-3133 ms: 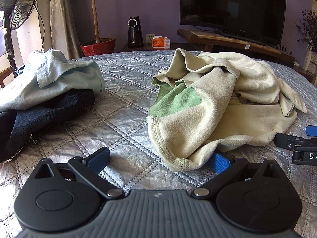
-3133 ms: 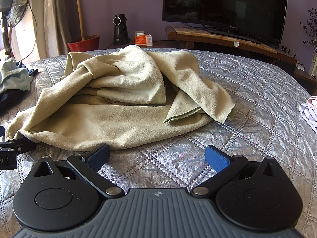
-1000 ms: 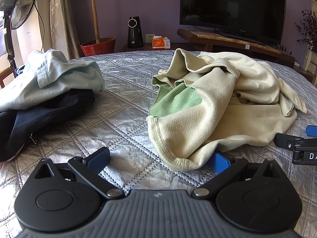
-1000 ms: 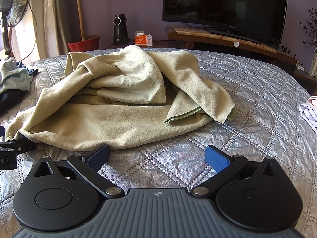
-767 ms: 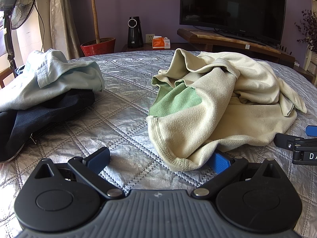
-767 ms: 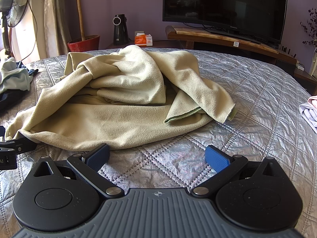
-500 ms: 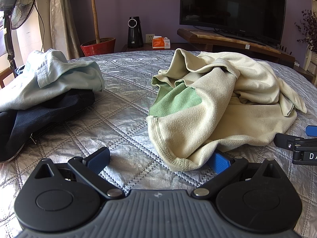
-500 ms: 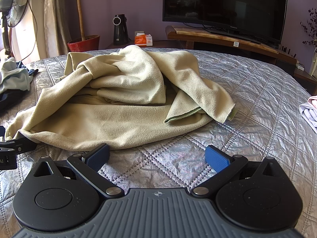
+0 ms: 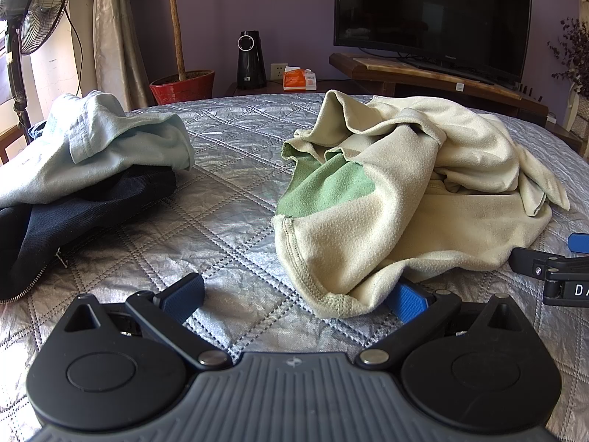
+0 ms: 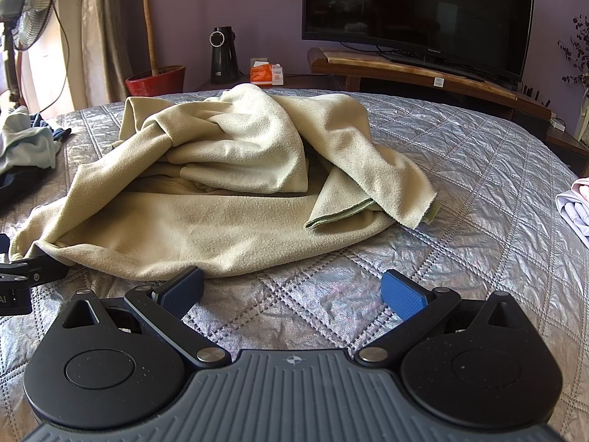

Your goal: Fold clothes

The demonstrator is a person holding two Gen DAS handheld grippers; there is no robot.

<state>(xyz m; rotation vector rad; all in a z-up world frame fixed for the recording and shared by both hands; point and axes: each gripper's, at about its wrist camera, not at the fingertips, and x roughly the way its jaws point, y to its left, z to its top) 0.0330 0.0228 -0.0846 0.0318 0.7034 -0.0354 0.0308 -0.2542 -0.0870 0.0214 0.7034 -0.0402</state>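
Note:
A crumpled cream fleece garment point(image 9: 423, 191) with a green inner patch lies on the silver quilted bed point(image 9: 228, 199); it fills the middle of the right wrist view too, garment point(image 10: 228, 199). My left gripper point(image 9: 294, 296) rests open on the quilt, and the garment's hem drapes over its right blue pad. My right gripper point(image 10: 292, 291) is open as well, its left pad touching the garment's near edge, nothing between the fingers. Each gripper shows at the other view's edge: right gripper point(image 9: 552, 269), left gripper point(image 10: 22, 276).
A pale blue top point(image 9: 103, 140) lies on a dark zipped garment point(image 9: 66, 213) at the left. A folded pale item point(image 10: 576, 206) sits at the bed's right edge. Beyond the bed are a TV point(image 9: 430, 14), wooden stand, potted plant point(image 9: 180, 84) and fan point(image 9: 36, 11).

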